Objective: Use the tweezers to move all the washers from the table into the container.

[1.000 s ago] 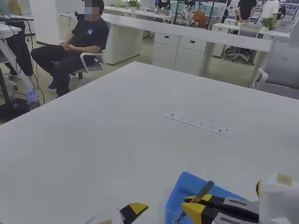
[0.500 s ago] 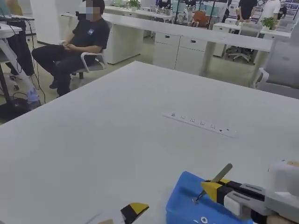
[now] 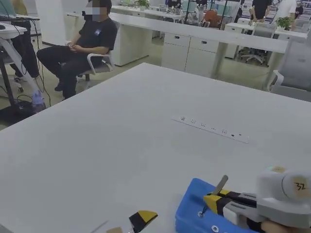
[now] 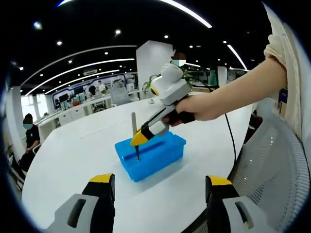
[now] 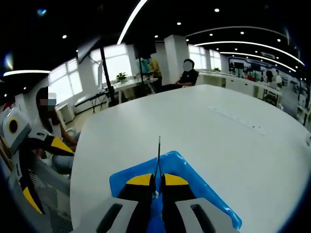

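Observation:
A blue container [image 3: 192, 211] sits at the near edge of the white table [image 3: 121, 145]; a small washer [image 3: 215, 228] lies inside it. My right gripper [image 3: 212, 200] hovers over the container, shut on thin metal tweezers [image 3: 221, 185] whose lower tip dips into it. In the right gripper view the jaws [image 5: 156, 180] pinch the tweezers [image 5: 158, 154] above the container [image 5: 199, 182]. My left gripper [image 4: 160, 182] stands open and empty, apart from the container [image 4: 150, 154]. Its yellow tip [image 3: 142, 219] shows left of the container in the head view.
A flat power strip [image 3: 211, 129] lies across the table's middle right. A person sits on a chair [image 3: 80, 46] beyond the far left edge. Desks and cabinets [image 3: 194, 48] stand behind. A mesh chair [image 4: 272, 170] is beside the table.
My right gripper has lifted and swung the tweezers from lying low to steeper, tip down inside the container. The left gripper has stayed put. The head camera shifted slightly.

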